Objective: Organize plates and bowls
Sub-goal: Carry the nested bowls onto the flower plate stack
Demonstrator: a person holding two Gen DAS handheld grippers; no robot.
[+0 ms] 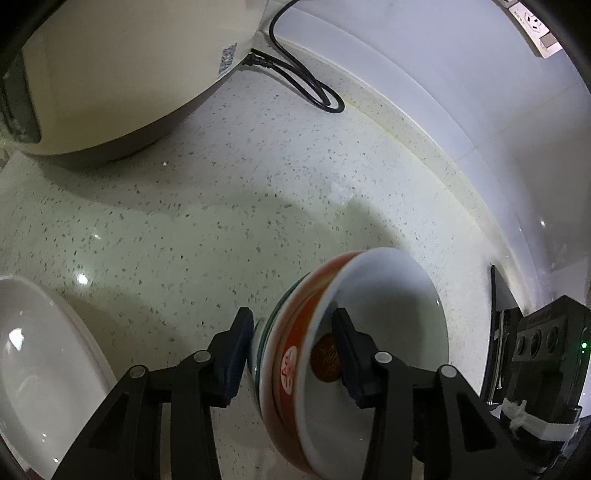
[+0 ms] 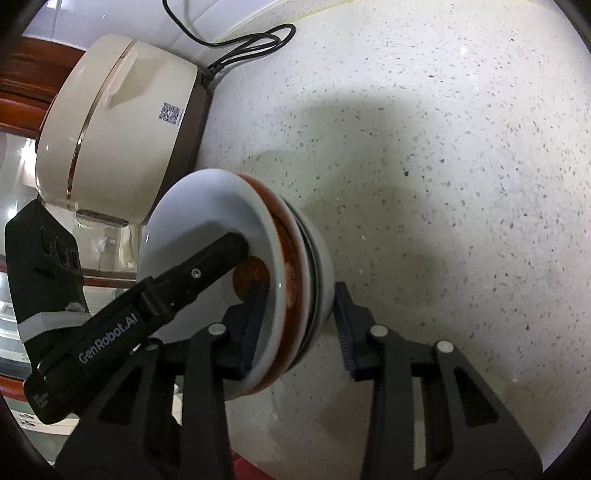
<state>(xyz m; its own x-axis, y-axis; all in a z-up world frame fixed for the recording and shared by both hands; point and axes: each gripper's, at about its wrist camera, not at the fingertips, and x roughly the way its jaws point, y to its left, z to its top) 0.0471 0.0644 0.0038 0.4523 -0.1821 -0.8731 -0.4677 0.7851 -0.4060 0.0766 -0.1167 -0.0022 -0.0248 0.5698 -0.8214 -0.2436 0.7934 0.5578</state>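
A stack of nested bowls (image 1: pixel 388 295) hangs tilted above the speckled counter (image 1: pixel 221 184). The top bowl is white inside with a red-orange band outside and a brown round mark at its bottom. A green-lined bowl sits under it. My left gripper (image 1: pixel 291 321) is shut on the stack's rim, one pad inside and one on the outer wall. In the right wrist view my right gripper (image 2: pixel 299 295) clamps the opposite rim of the stack (image 2: pixel 207 206) the same way. The left gripper's inner finger (image 2: pixel 229 247) reaches into the bowl there.
A cream rice cooker (image 1: pixel 110 74) (image 2: pixel 122 122) stands at the back with its black cord (image 1: pixel 306 81) looped by the wall. A white plate (image 1: pixel 37 369) lies at the left. A wall socket (image 1: pixel 532 22) is at the top right. Wood-framed glass (image 2: pixel 22 103) borders the counter.
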